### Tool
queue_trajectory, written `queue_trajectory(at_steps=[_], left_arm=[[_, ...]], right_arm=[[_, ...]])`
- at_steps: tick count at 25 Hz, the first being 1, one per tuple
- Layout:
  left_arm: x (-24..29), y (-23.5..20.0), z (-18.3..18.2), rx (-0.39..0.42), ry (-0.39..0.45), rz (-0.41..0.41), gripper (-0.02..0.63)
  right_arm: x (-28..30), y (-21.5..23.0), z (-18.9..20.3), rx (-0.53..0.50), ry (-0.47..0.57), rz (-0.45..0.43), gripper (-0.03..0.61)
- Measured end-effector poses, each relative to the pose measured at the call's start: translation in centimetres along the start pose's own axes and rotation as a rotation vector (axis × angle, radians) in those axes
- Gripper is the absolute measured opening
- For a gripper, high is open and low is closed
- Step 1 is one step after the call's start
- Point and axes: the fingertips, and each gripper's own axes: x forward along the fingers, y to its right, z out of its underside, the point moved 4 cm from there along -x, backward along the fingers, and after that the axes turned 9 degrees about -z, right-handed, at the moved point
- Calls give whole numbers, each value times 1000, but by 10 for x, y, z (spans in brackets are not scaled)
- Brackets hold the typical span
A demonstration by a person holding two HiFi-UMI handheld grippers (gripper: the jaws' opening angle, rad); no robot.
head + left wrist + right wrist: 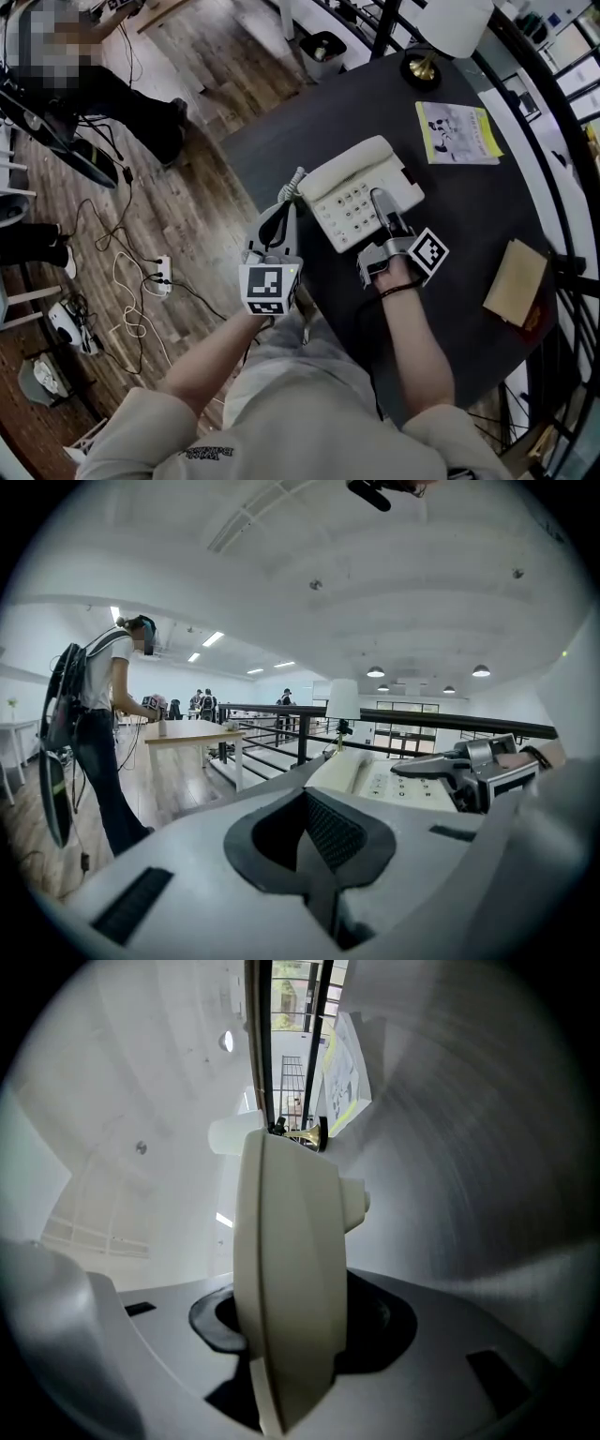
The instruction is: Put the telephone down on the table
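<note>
Right gripper [387, 220] clamps phone [345, 202] by its near edge over table [469, 216], prob. not resting yet; left gripper [279, 217] closed, empty, beside table; phone's stiff, light plastic, w/ loose handset [347, 161].

the telephone [281, 1241] is smooth cream plastic with a soft shine. my left gripper [314, 846] is matt grey plastic, and its pads [339, 832] are black and finely ribbed. the table [281, 141] looks dark and matt. the floor [187, 56] is of wood planks.

Left gripper [284, 212] closed, right gripper [383, 206] clamped.
</note>
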Motion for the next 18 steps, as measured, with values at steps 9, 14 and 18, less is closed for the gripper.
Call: queue_trajectory(at_steps=[9,14,18], left_arm=[[37,5,43,-17,-116,-4,5],[49,10,56,-19,-156,4,5],[55,13,62,-25,-179,4,5]], right_arm=[[30,26,-13,-15,4,86,198],[34,43,-11,-17,-12,148,199],[34,51,-9,-49,-36,167,198]])
